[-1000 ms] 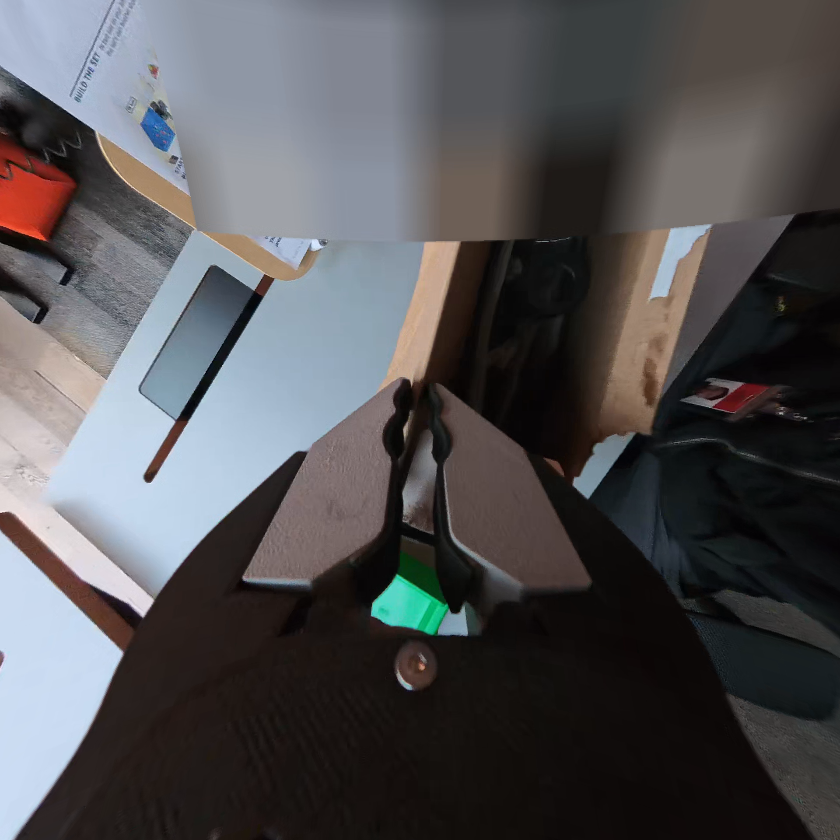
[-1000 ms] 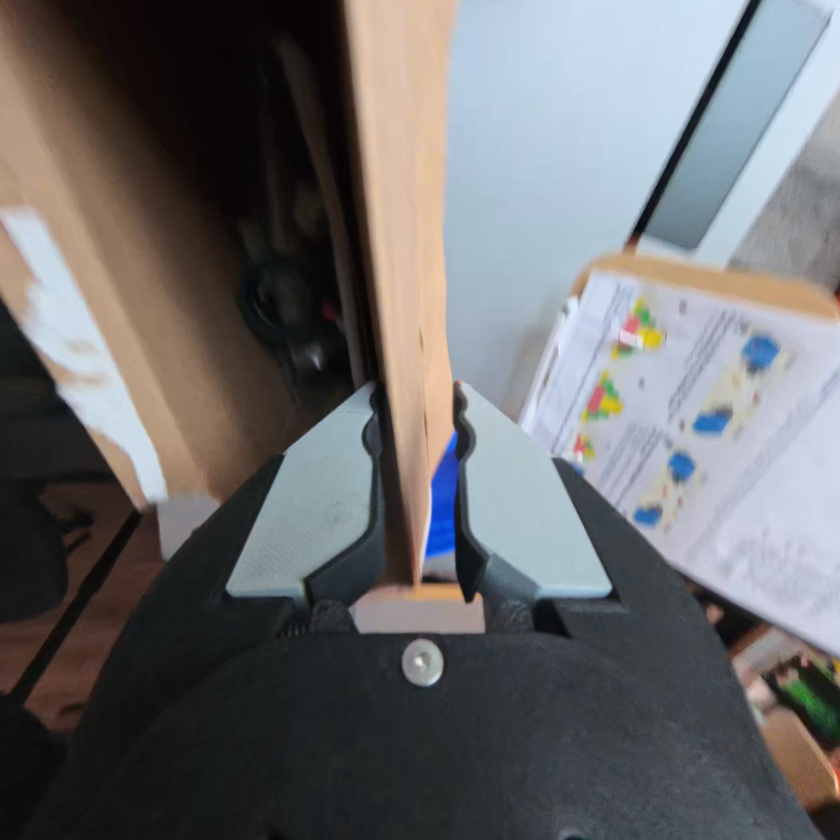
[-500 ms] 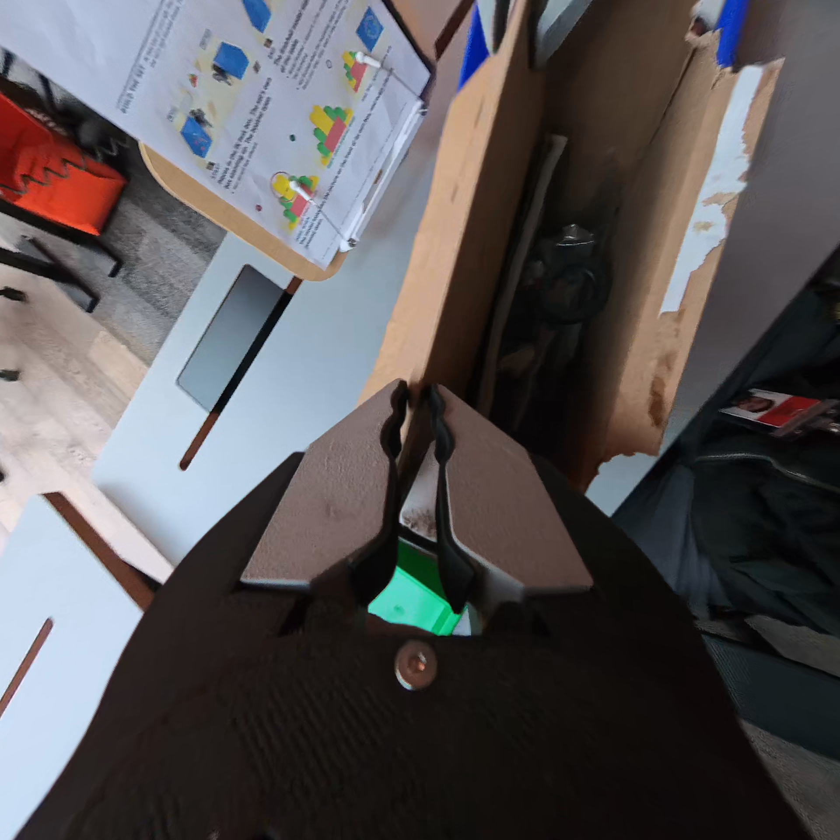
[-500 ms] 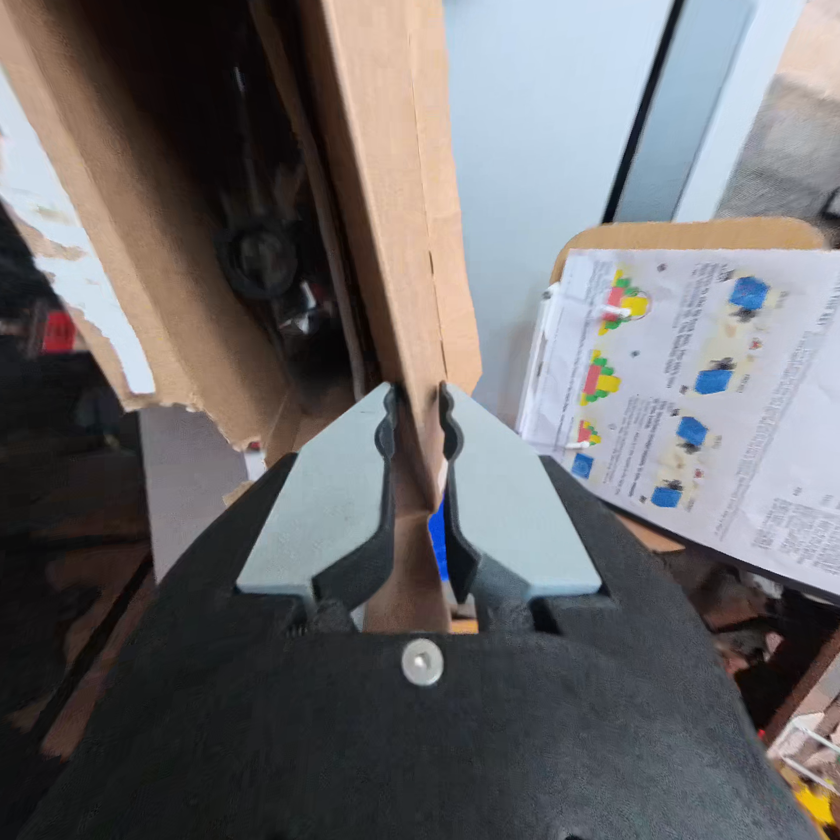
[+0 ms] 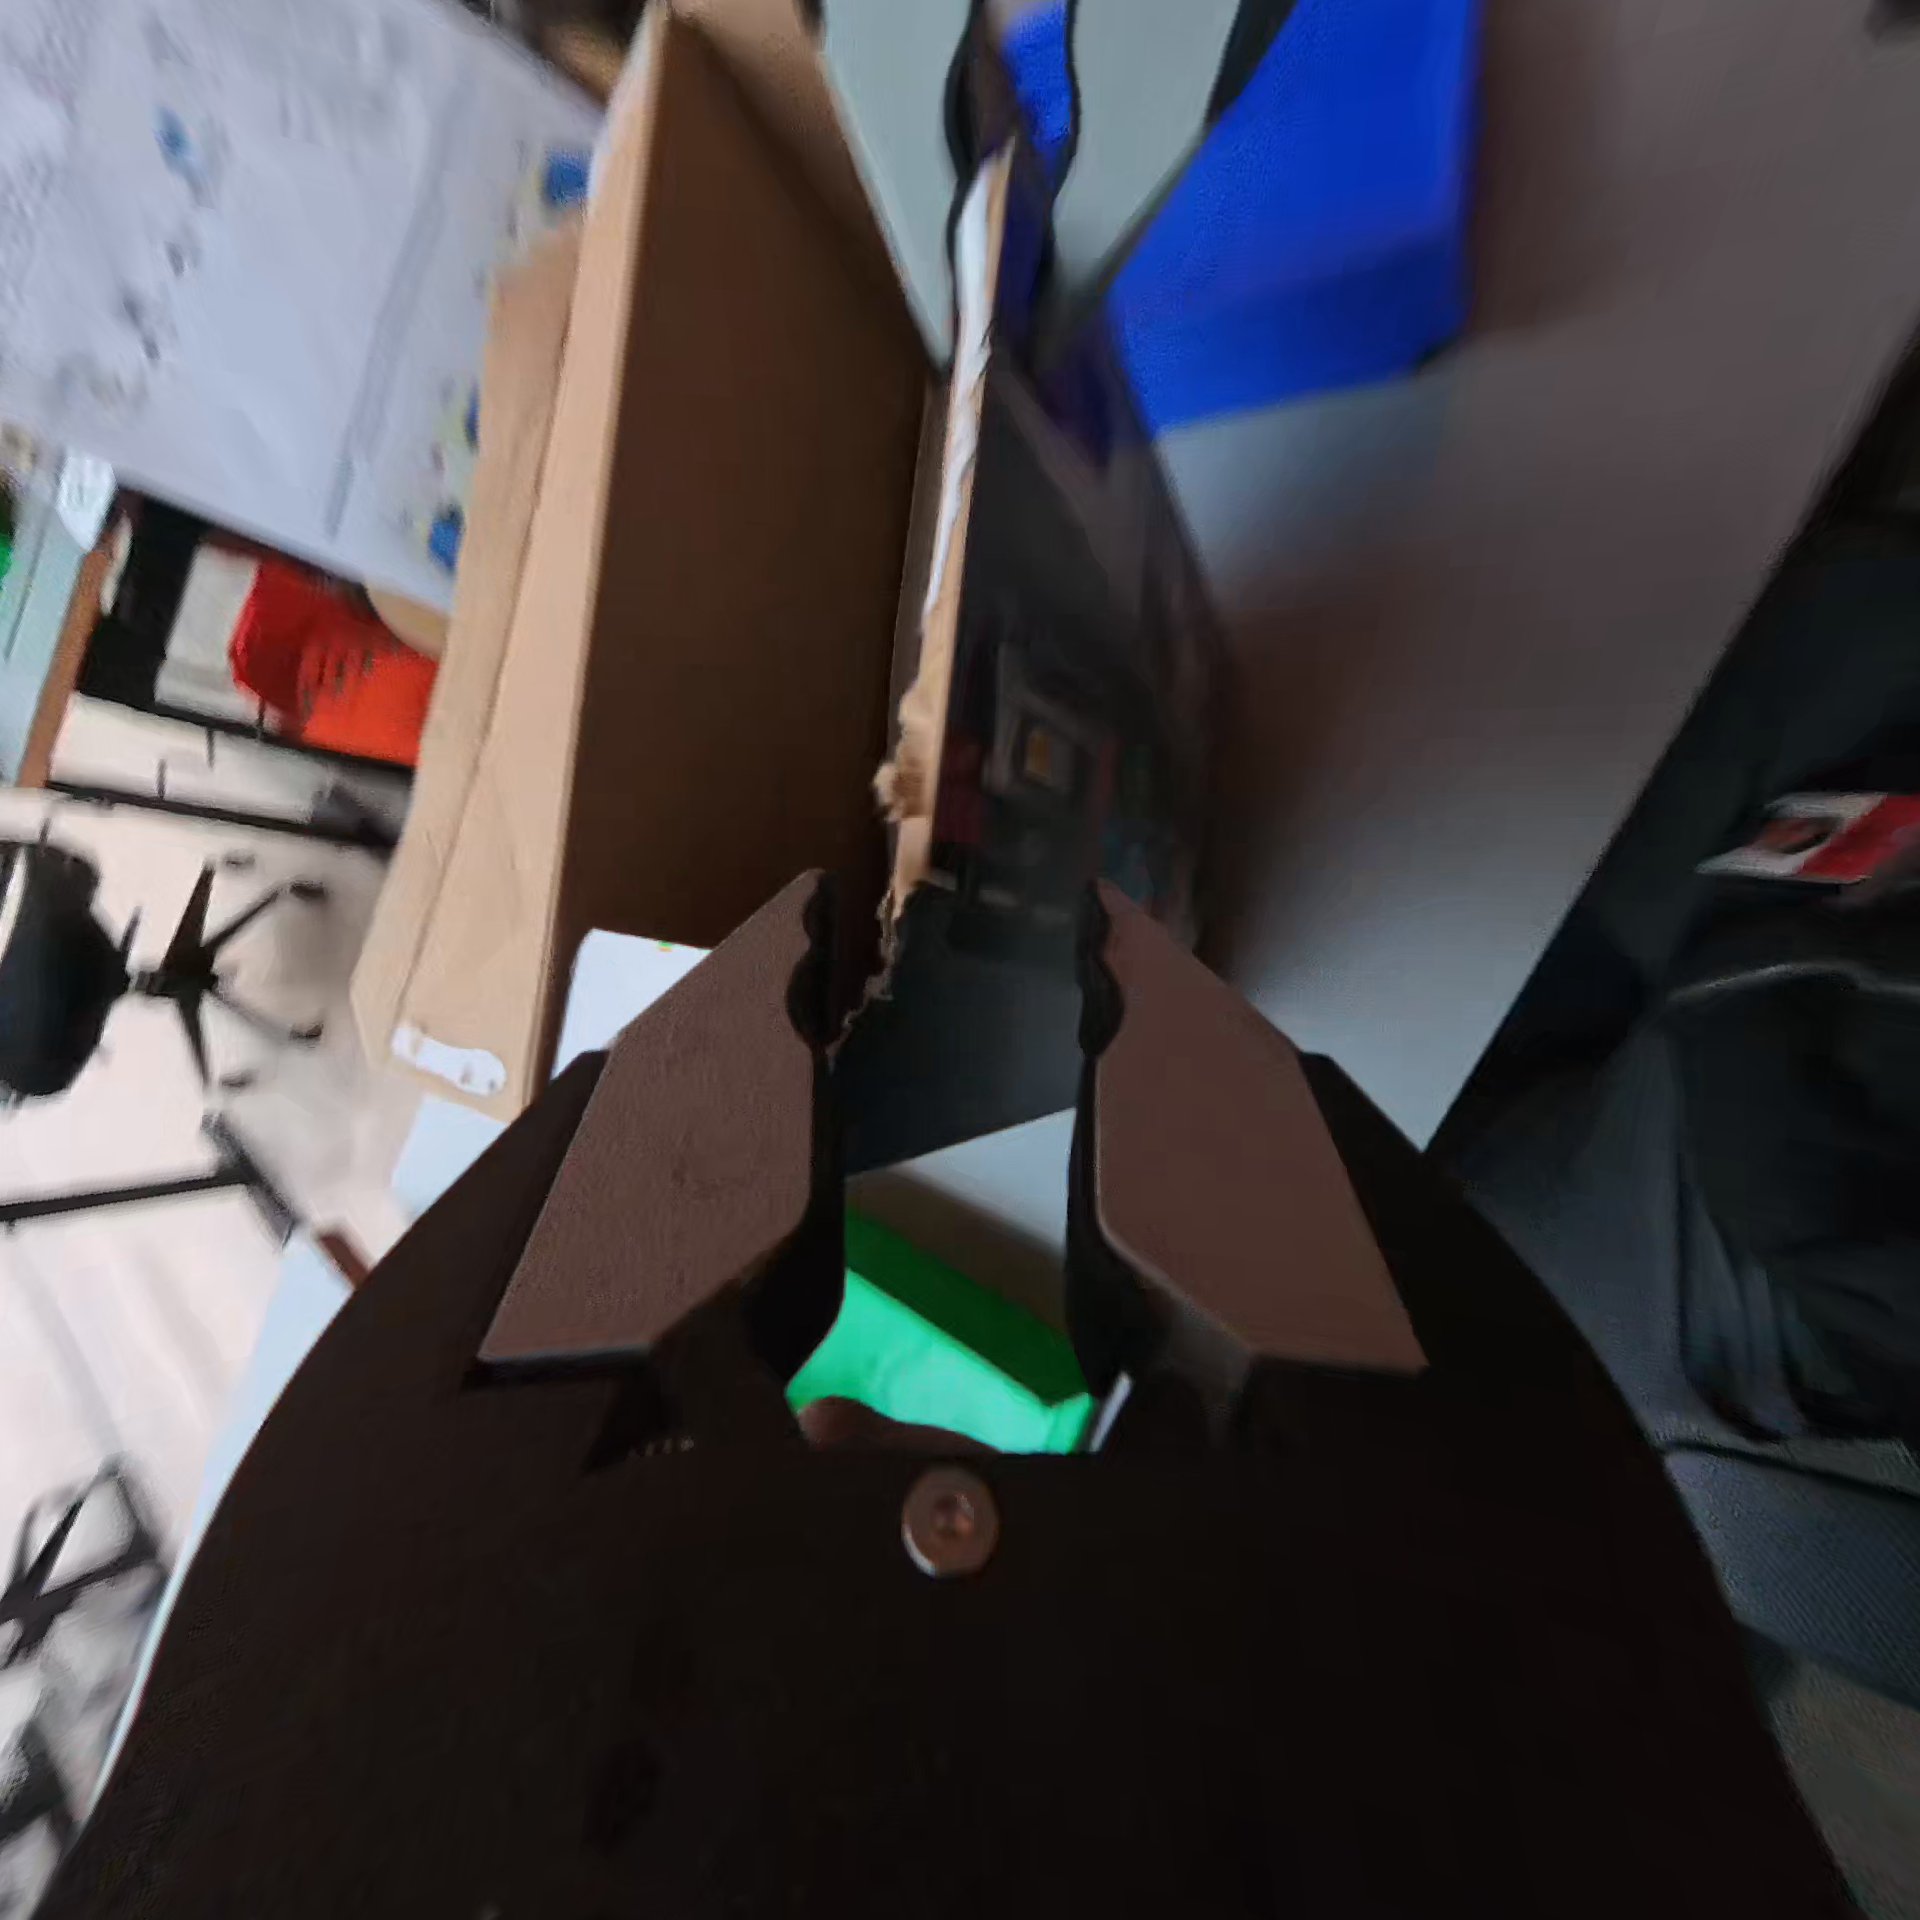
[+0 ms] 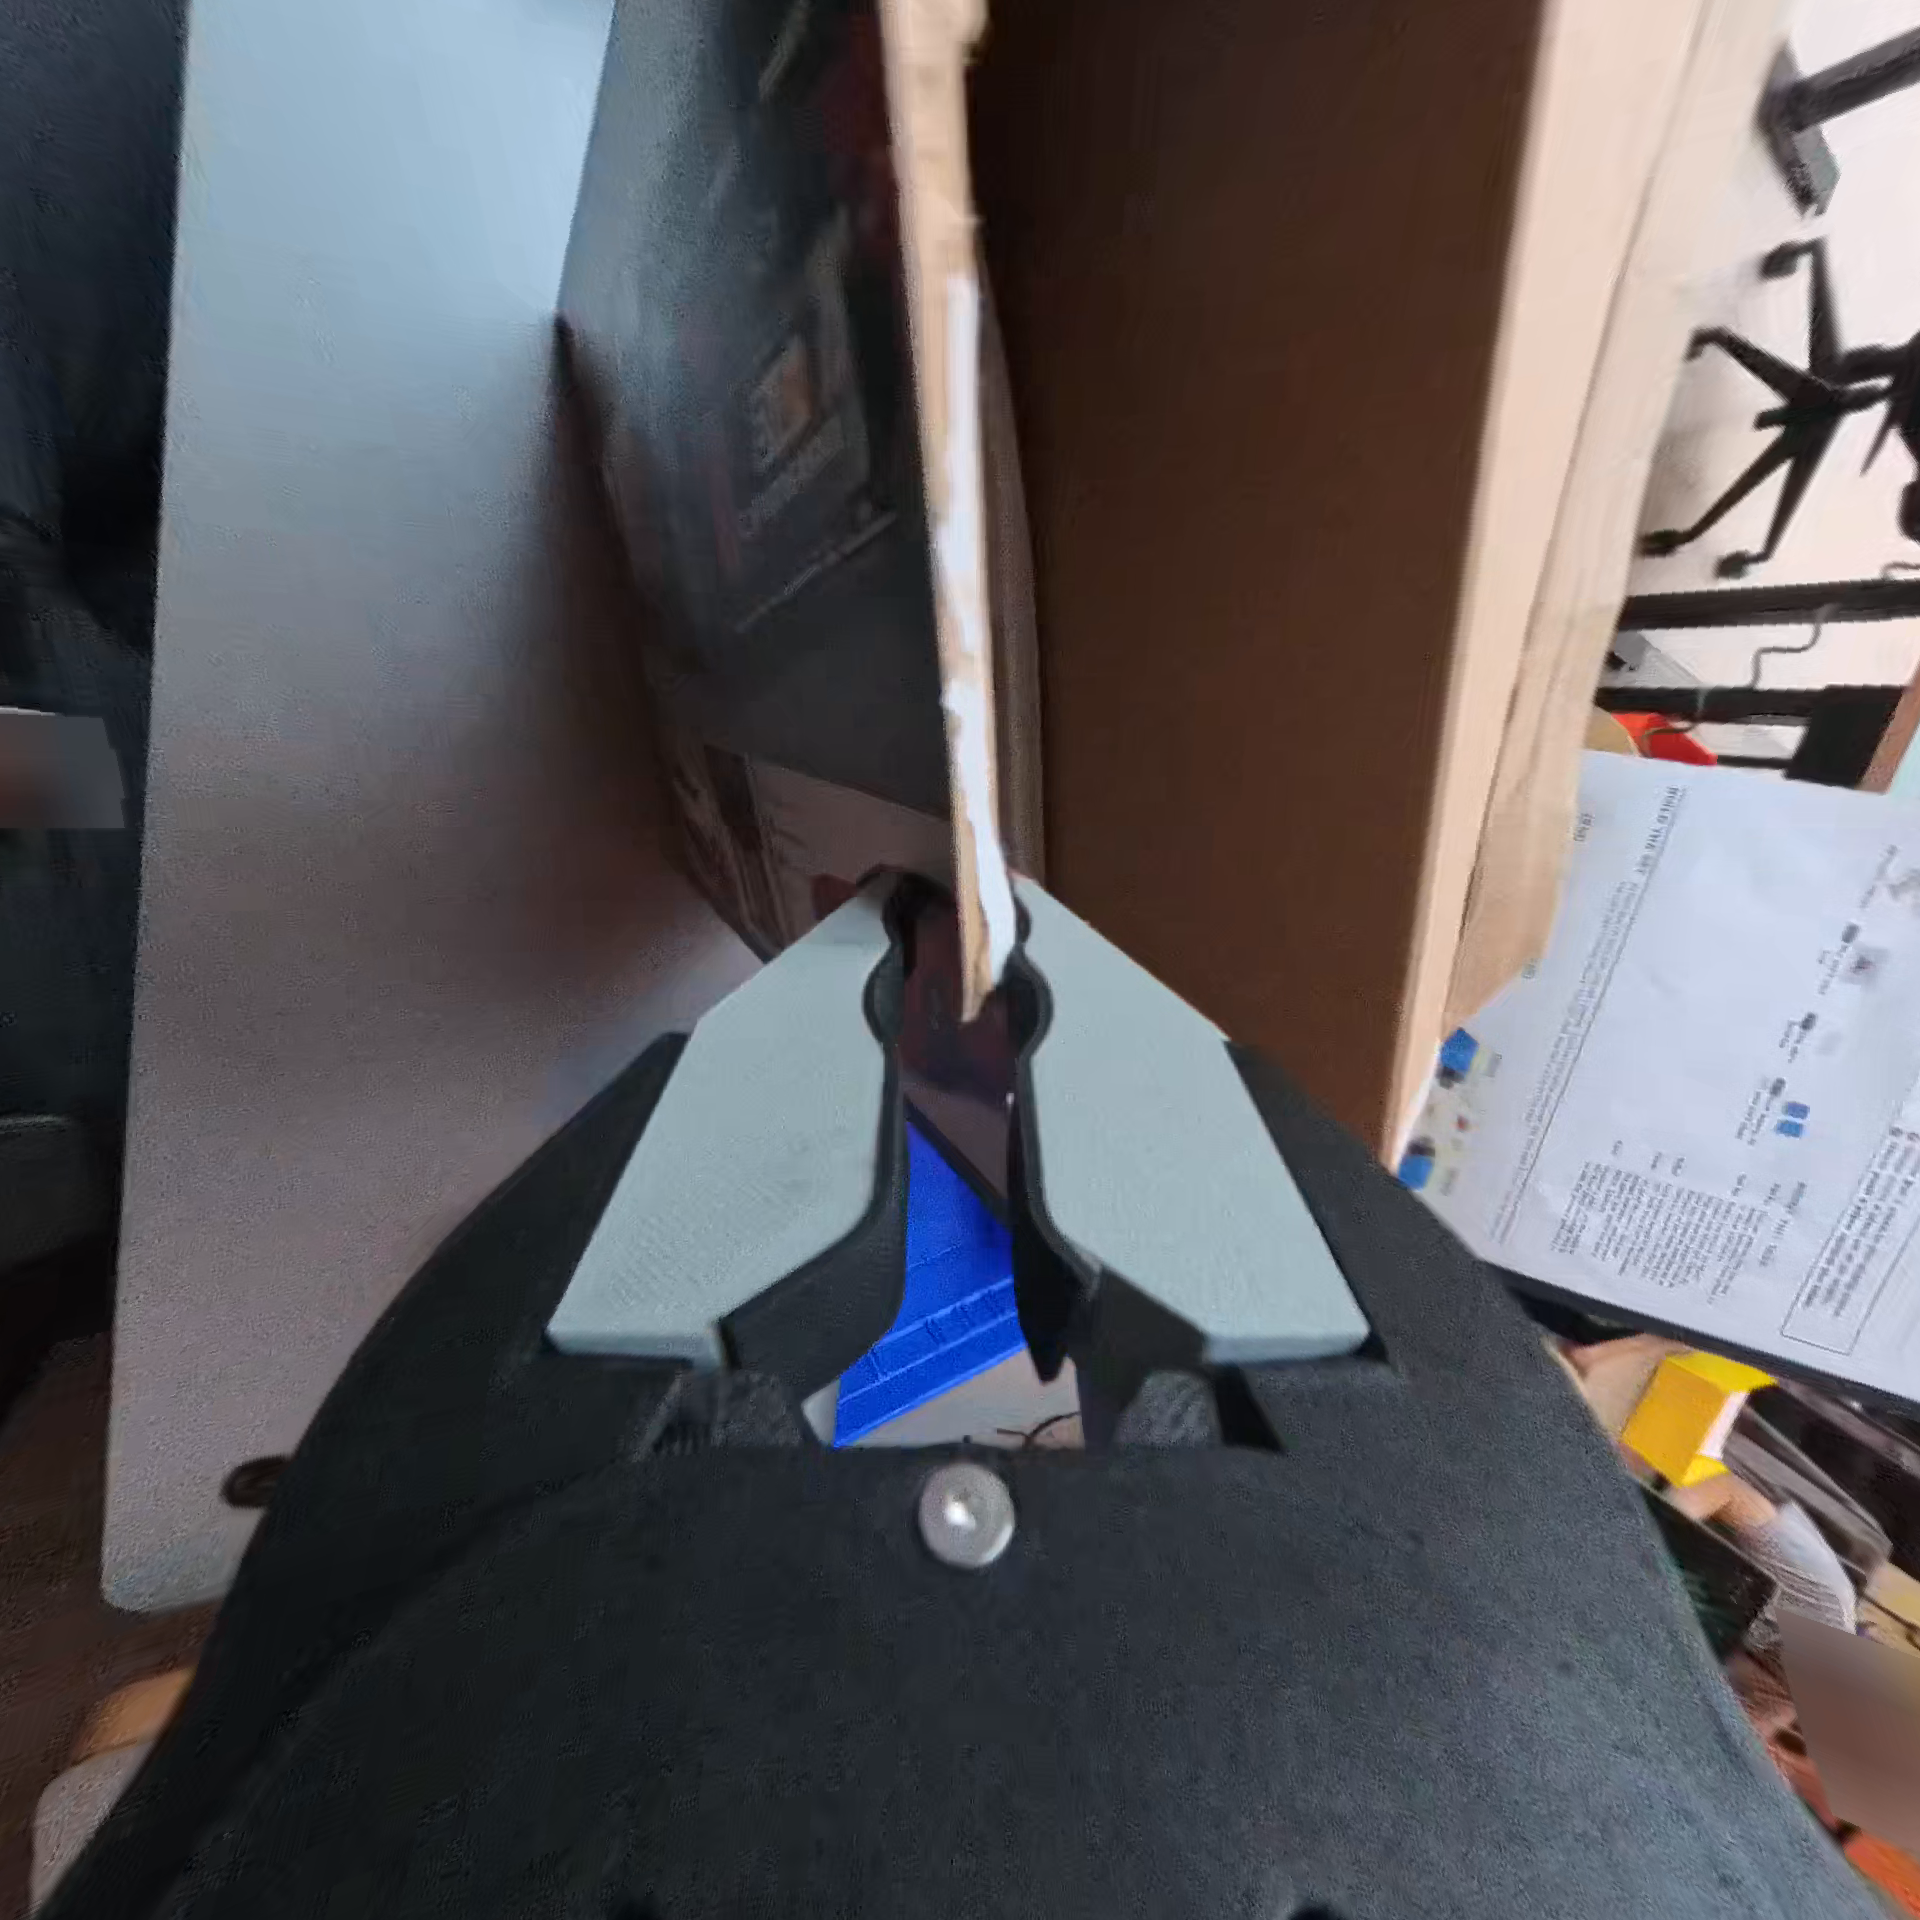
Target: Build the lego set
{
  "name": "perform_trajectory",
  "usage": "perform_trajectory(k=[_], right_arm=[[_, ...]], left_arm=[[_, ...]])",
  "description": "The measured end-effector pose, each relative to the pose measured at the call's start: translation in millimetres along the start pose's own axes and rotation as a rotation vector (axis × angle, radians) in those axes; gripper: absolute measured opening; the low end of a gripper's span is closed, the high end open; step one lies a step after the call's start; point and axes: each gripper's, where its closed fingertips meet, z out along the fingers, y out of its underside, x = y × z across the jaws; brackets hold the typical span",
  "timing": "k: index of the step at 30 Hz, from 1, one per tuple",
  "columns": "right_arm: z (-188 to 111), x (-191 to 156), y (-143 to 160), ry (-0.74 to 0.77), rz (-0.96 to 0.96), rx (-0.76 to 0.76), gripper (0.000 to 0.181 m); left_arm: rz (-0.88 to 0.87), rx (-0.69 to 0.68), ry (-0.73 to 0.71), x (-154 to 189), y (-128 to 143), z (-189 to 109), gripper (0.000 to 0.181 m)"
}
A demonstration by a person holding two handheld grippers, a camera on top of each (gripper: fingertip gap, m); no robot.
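Since half a second ago, the left gripper (image 5: 951, 971) has let go: its jaws, then clenched on the box (image 5: 717, 582) wall, now stand released, with the torn flap edge just beside the left-hand finger. Left wrist view: blurred. The cardboard box stands upright on the tabletop (image 5: 1382, 665). At the top, the right gripper (image 5: 1013, 156) pinches the flap's far end. A green block (image 5: 935, 1371) shows between the finger bases. An instruction sheet (image 5: 239, 260) lies at upper left.

Right wrist view: the right gripper (image 6: 956, 966) has its jaws nearly closed, grasping the flap (image 6: 966, 582). A blue block (image 6: 935, 1288) sits low between the fingers. The sheet (image 6: 1704, 1070) lies right of the box (image 6: 1247, 520); a yellow brick (image 6: 1688, 1413) lies below it.
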Motion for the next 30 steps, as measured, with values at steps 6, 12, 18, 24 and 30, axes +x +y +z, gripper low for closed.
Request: perform_trajectory(k=[6, 12, 18, 24, 30], right_arm=[[-12.1, -44.6, -9.5, 0.132, 0.02, 0.07, 0.01], [-32.7, -170.8, -18.6, 0.572, -0.053, 0.22, 0.012], [4.0, -248.2, -11.4, 0.742, -0.06, 0.28, 0.006], [34.9, -239.0, 7.4, 0.734, -0.025, 0.275, 0.005], [44.9, -222.2, 12.7, 0.695, 0.003, 0.301, 0.005]], left_arm=[[0.047, -0.04, -0.124, 26.8, 9.7, 11.9, 0.01], [0.277, 0.228, -0.468, 154.2, 15.5, -18.1, 0.011], [0.187, 0.471, -0.55, 236.7, 38.2, -1.4, 0.005], [0.129, 0.525, -0.476, 249.7, 42.8, 19.8, 0.008], [0.028, 0.534, -0.472, 237.4, 47.5, 2.3, 0.031]])
